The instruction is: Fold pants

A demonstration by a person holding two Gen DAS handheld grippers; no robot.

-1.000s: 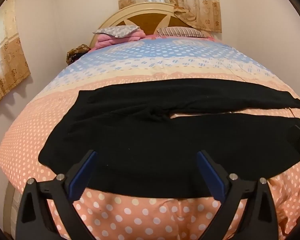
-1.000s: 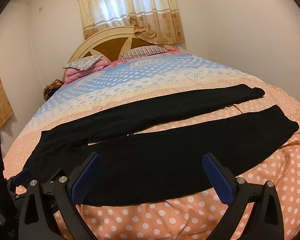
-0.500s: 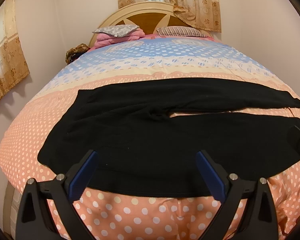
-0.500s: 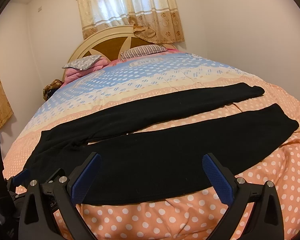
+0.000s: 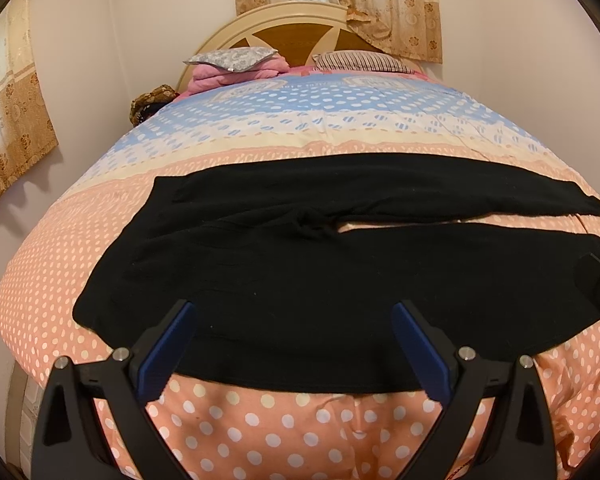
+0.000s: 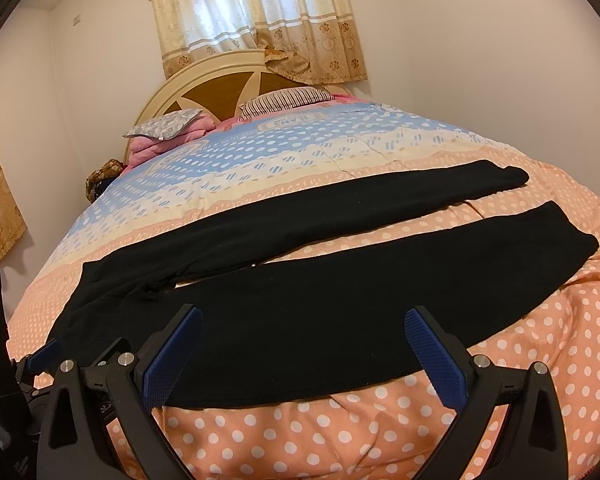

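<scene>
Both tongs, left tongs (image 5: 294, 344) and right tongs (image 6: 302, 346), gaped wide, holding nothing. Grabbing the black pants (image 5: 300, 280) at 12 o'clock might pinch the bedspread (image 5: 260, 420) too.

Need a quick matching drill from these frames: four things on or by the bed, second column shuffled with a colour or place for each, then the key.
Things:
1. pants
2. striped pillow
3. left gripper
4. headboard

Descriptions:
A. open, above the near pants edge
B. black, laid flat across the bedspread, legs apart
C. cream rim with brown wood panels, under the curtain
D. at the head of the bed, right of the pink bedding

Pairs: 1-B, 2-D, 3-A, 4-C
</scene>
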